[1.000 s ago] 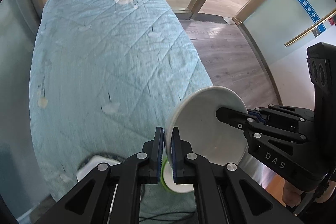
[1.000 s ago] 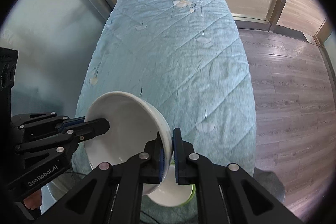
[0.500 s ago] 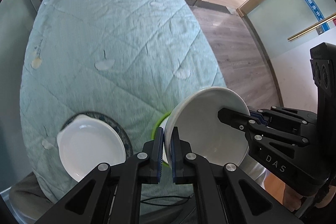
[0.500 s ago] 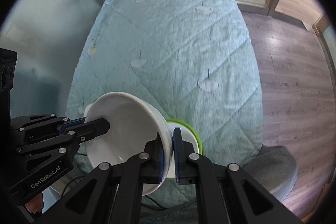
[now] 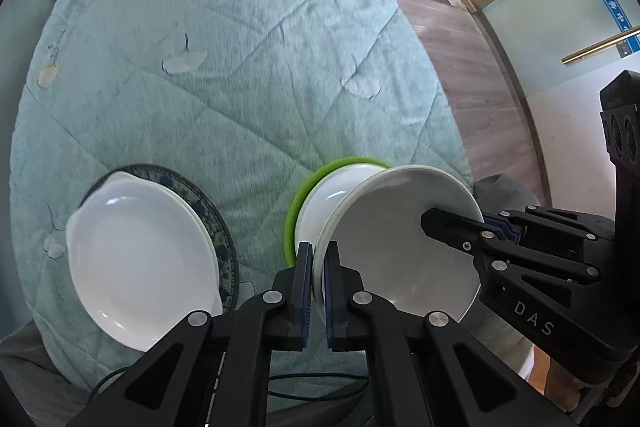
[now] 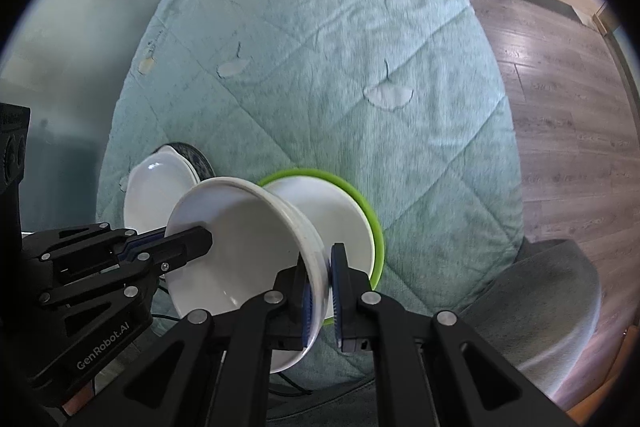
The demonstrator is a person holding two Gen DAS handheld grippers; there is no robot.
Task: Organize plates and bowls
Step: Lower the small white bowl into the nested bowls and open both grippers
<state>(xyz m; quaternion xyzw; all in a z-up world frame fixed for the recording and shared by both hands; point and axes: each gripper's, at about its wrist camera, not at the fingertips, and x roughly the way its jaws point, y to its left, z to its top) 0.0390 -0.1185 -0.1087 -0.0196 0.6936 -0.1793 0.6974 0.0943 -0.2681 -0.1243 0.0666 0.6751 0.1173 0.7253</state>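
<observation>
A white bowl [image 5: 400,255] [image 6: 248,259] hangs tilted between both grippers, just above a green-rimmed dish [image 5: 294,207] [image 6: 374,223] that holds a white bowl [image 6: 340,215]. My left gripper [image 5: 316,291] [image 6: 188,241] is shut on the held bowl's left rim. On the opposite rim my right gripper [image 6: 320,291] [image 5: 452,225] is shut as well. To the left, a white plate [image 5: 140,267] [image 6: 156,187] lies on a blue-patterned plate [image 5: 220,219].
A teal quilted cloth [image 5: 240,67] covers the long table, with its near edge just below the dishes. Wooden floor [image 6: 560,87] runs along the right side. A grey padded seat [image 6: 560,307] stands at the near right corner. A dark cable [image 5: 320,387] hangs below the table edge.
Both grippers have come down with the white bowl toward the table's near end. The green-rimmed dish and the stacked plates have come fully into view beneath and beside it.
</observation>
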